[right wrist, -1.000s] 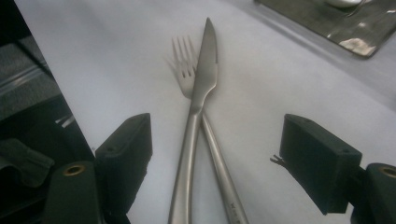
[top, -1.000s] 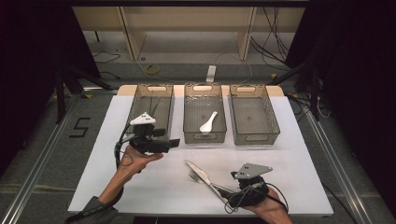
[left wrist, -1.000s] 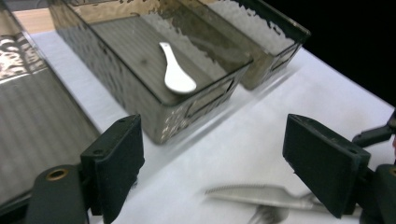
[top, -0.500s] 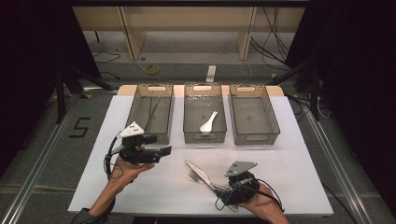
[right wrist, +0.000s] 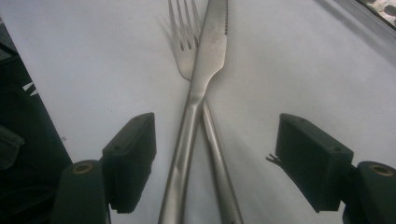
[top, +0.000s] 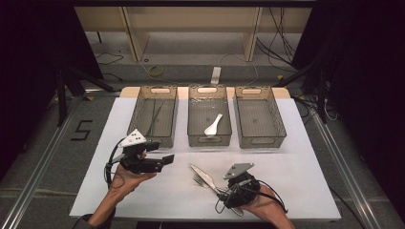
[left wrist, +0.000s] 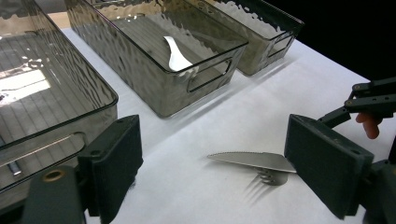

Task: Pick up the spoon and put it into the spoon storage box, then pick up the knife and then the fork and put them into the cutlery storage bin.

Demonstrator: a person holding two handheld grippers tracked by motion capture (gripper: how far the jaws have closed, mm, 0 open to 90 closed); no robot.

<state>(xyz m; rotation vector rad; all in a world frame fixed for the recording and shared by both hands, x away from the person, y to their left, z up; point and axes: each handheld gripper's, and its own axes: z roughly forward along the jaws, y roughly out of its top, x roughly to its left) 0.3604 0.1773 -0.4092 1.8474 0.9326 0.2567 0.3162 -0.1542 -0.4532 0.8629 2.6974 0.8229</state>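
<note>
Both hands have drawn back toward the near edge of the white table (top: pixel 296 157) since a second ago; the left gripper (top: pixel 162 161) now hangs over open table below the left bin (top: pixel 154 116), its jaws spread wide with nothing between them. Low at the front edge, the right gripper (top: pixel 224 193) also has its jaws spread, one on each side of the crossed handles of the knife (right wrist: pixel 205 65) and fork (right wrist: pixel 183 44), gripping neither. One knife and one fork lie on the table, the knife resting over the fork. Three clear bins stand in a row at the far side; the middle bin (top: pixel 209 114) holds one white spoon (top: pixel 213 125). Bare table lies between the bins and the cutlery, and more to the right of the right gripper.
</note>
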